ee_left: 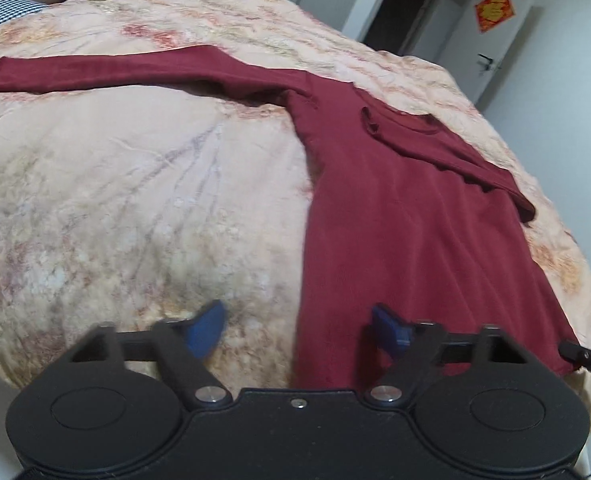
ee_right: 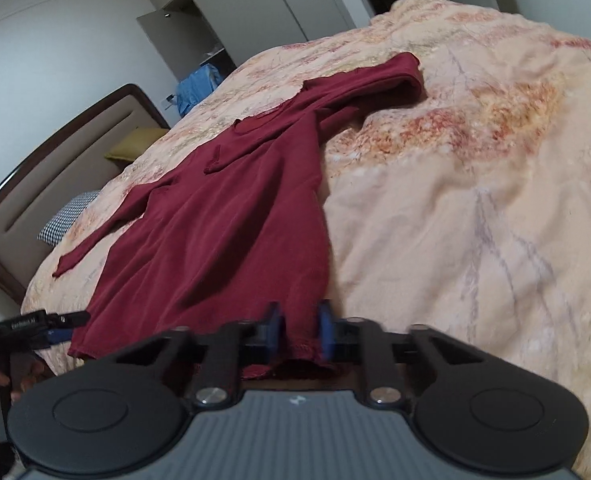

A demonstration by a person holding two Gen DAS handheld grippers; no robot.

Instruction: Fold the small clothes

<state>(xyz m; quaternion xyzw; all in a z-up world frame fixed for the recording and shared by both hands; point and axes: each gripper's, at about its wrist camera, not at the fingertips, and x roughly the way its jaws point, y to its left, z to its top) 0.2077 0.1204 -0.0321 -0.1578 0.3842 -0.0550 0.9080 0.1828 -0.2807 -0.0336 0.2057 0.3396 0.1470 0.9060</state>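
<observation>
- Left wrist view: a dark red long-sleeved top (ee_left: 395,216) lies flat on the bed's floral quilt (ee_left: 135,200), hem towards the camera, one sleeve stretched far out to the left, the other folded down across the chest on the right.
- The left gripper (ee_left: 299,330) hovers over the hem's left corner with its jaws about half open; the blue pads (ee_left: 207,332) straddle the cloth edge but do not press on it, so nothing is held.
- At the right edge of this view the tip of the other gripper sits at the hem's far corner.
- Right wrist view: the right gripper (ee_right: 298,330) has its jaws nearly closed, with the hem's right corner bunched between the blue pads; it appears to pinch the cloth.
- The left gripper (ee_right: 61,322) shows at the left of this view, just beside the opposite hem corner.
- Judgement: the step is taking both hem corners before folding the body up. To do it well, the left jaws should catch both layers squarely at the corner, then both hands should lift together and keep the hem taut, so that the fold lands straight.
</observation>
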